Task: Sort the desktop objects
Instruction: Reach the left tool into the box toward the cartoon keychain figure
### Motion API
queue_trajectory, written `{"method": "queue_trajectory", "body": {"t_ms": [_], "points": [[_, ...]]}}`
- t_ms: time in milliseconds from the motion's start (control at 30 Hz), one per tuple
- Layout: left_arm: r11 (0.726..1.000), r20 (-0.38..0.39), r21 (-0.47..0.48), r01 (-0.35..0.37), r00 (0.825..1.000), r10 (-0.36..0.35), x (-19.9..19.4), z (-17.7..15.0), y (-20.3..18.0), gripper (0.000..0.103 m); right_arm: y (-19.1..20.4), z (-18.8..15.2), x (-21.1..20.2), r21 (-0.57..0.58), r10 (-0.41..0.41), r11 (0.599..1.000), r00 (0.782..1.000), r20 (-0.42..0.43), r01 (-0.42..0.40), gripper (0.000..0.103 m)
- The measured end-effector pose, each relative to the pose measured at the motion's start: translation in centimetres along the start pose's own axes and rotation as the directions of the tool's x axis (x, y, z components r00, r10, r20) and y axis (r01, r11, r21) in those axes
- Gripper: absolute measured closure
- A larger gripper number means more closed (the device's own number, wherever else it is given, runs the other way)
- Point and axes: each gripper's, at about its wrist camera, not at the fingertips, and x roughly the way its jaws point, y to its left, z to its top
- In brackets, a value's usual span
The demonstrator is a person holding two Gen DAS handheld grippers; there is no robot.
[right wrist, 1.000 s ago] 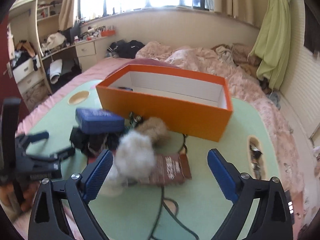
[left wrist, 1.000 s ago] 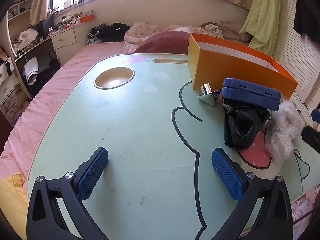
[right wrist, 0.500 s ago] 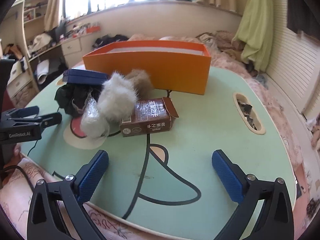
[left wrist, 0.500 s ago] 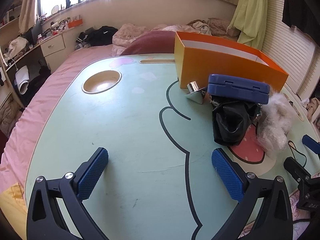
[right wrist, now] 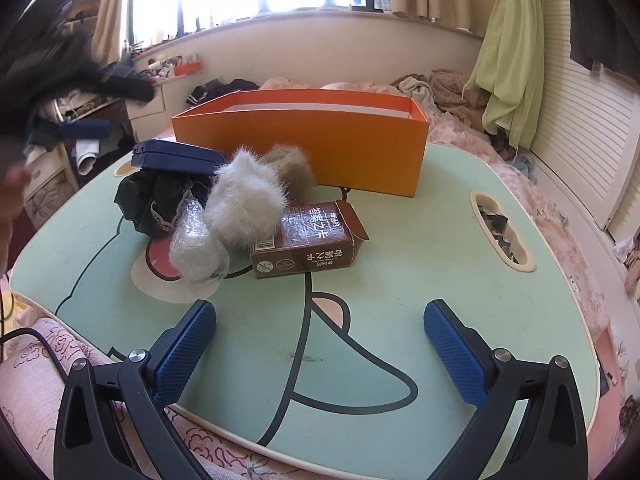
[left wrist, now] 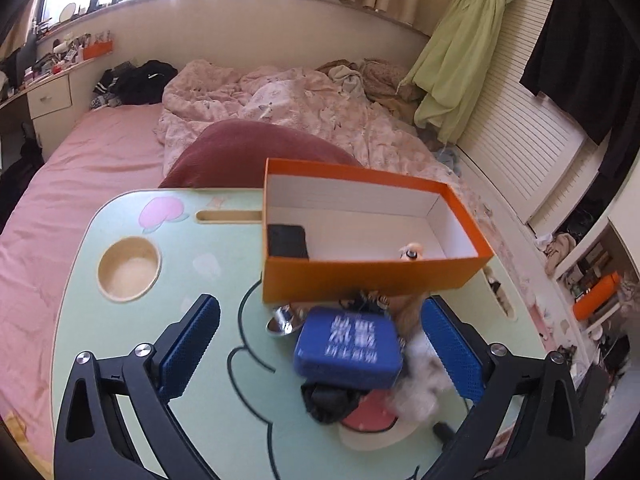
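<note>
From the left wrist camera, the left claw (left wrist: 320, 344) is released, its jaws spread wide and grasping nothing, held above a blue case (left wrist: 348, 350) that sits on a black bag (left wrist: 328, 400). Just beyond stands an orange box (left wrist: 372, 276) on the green bench (left wrist: 160, 360), with a black item (left wrist: 287, 241) and a small figure (left wrist: 410, 252) inside.

From the right wrist camera, the right claw (right wrist: 320, 344) is also released and empty over bare bench near the front edge. Further off lie a brown carton (right wrist: 308, 240), a white fluffy ball (right wrist: 244, 208) touching it, a tan fluffy ball (right wrist: 292, 168) and bubble wrap (right wrist: 196, 248).
</note>
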Motion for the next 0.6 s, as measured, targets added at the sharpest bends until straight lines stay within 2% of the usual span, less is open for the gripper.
{"method": "queue_trajectory", "body": {"t_ms": [67, 200, 267, 333, 367, 467, 533, 600], "points": [[1.000, -0.038, 0.013, -0.003, 0.999, 0.003, 1.6, 2.3, -1.1, 0.015, 0.1, 0.0, 0.0, 0.000, 0.000, 1.000, 1.000, 0.002, 0.000, 0.000], [0.998, -0.093, 0.047, -0.036, 0.995, 0.041, 4.8, 4.4, -3.2, 0.035, 0.2, 0.0, -0.1, -0.002, 0.001, 1.000, 1.000, 0.005, -0.001, 0.000], [0.996, -0.119, 0.077, -0.038, 0.992, 0.047, 6.2, 4.8, -4.2, 0.039, 0.2, 0.1, -0.1, -0.002, 0.001, 1.000, 1.000, 0.005, -0.001, 0.000], [0.997, -0.175, 0.082, 0.008, 0.984, 0.006, 7.8, 5.0, -5.4, 0.039, 0.3, 0.1, -0.1, -0.002, 0.001, 1.000, 1.000, 0.007, -0.001, 0.000], [0.997, -0.210, 0.067, 0.036, 0.977, -0.022, 8.6, 5.2, -5.8, 0.039, 0.3, 0.1, -0.1, -0.002, 0.001, 1.000, 1.000, 0.007, -0.001, 0.000], [0.991, -0.312, -0.044, 0.126, 0.941, -0.133, 11.3, 5.5, -6.4, 0.039, 0.3, 0.1, -0.2, -0.001, 0.001, 1.000, 1.000, 0.009, -0.001, 0.000], [0.985, -0.347, -0.101, 0.137, 0.923, -0.164, 12.8, 5.7, -6.8, 0.039, 0.3, 0.1, -0.2, -0.002, 0.001, 1.000, 1.000, 0.008, -0.001, 0.000], [0.982, -0.406, -0.138, 0.127, 0.897, -0.173, 14.7, 5.8, -7.1, 0.039, 0.4, 0.1, -0.1, -0.001, 0.002, 1.000, 1.000, 0.008, -0.002, 0.000]]}}
